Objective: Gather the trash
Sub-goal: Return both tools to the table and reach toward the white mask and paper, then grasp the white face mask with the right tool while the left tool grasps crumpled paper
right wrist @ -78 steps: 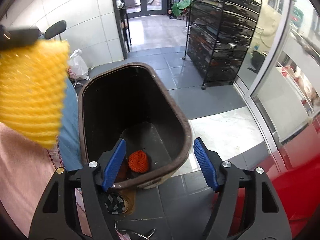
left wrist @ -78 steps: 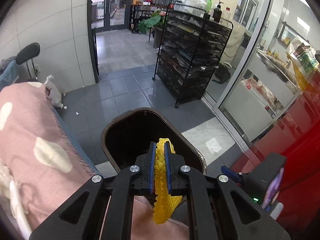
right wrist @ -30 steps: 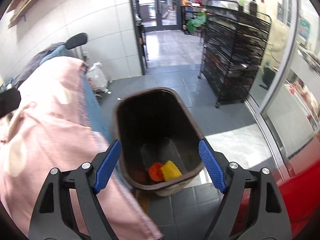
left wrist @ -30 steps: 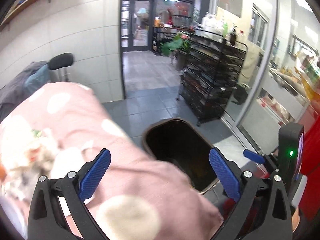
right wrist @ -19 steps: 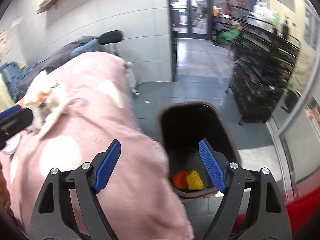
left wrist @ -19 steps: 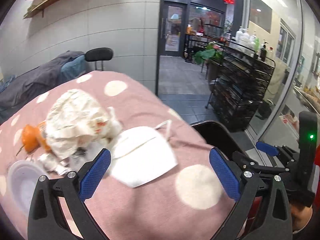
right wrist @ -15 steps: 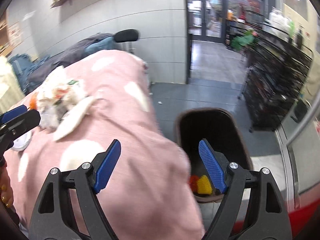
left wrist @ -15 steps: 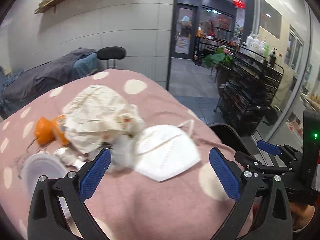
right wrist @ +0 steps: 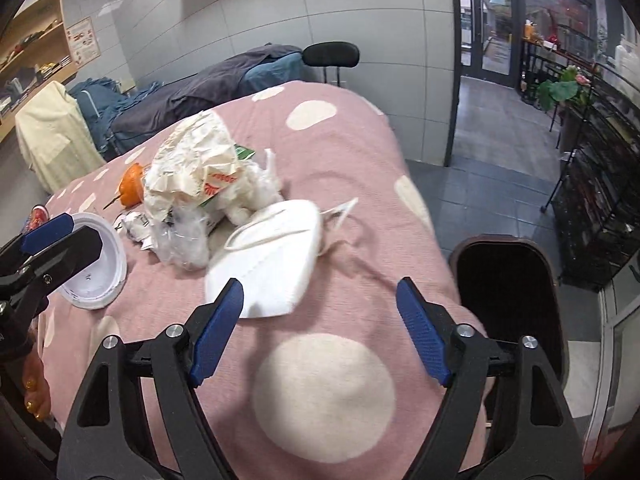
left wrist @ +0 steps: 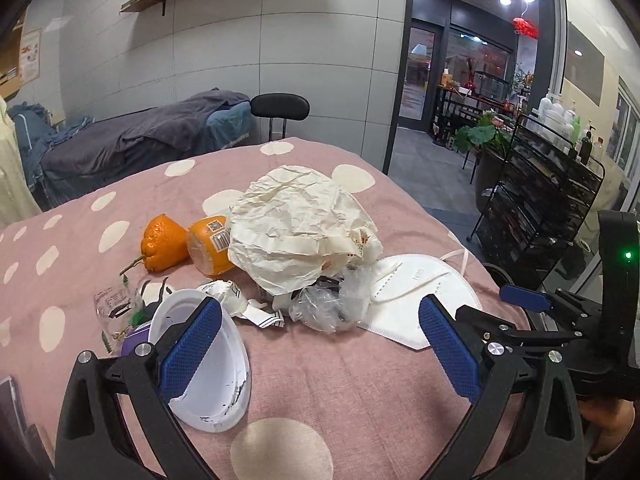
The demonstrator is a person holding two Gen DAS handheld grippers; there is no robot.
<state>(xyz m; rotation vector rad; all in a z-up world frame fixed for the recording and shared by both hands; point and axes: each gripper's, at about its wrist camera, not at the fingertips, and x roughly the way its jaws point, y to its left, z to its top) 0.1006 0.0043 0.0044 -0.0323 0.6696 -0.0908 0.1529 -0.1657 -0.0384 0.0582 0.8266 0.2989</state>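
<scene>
Trash lies on a pink spotted tablecloth (left wrist: 340, 384): a crumpled white paper bag (left wrist: 296, 228), a white face mask (left wrist: 416, 296), clear crumpled plastic (left wrist: 332, 308), a white plastic lid (left wrist: 208, 364), and torn wrappers (left wrist: 236, 300). My left gripper (left wrist: 320, 352) is open and empty above the cloth, just short of the pile. My right gripper (right wrist: 320, 332) is open and empty, with the mask (right wrist: 272, 264) just ahead. The brown bin (right wrist: 508, 296) stands on the floor at the table's right edge.
Two orange fruits (left wrist: 164, 244) and a small clear cup (left wrist: 114, 308) sit left of the pile. A black wire rack (left wrist: 536, 208) stands right. A chair (left wrist: 280, 108) and covered bed (left wrist: 140, 136) stand behind the table.
My left gripper dropped the yellow foam net into the bin and opened. Both grippers swung left from the bin to the table and moved closer to the pile.
</scene>
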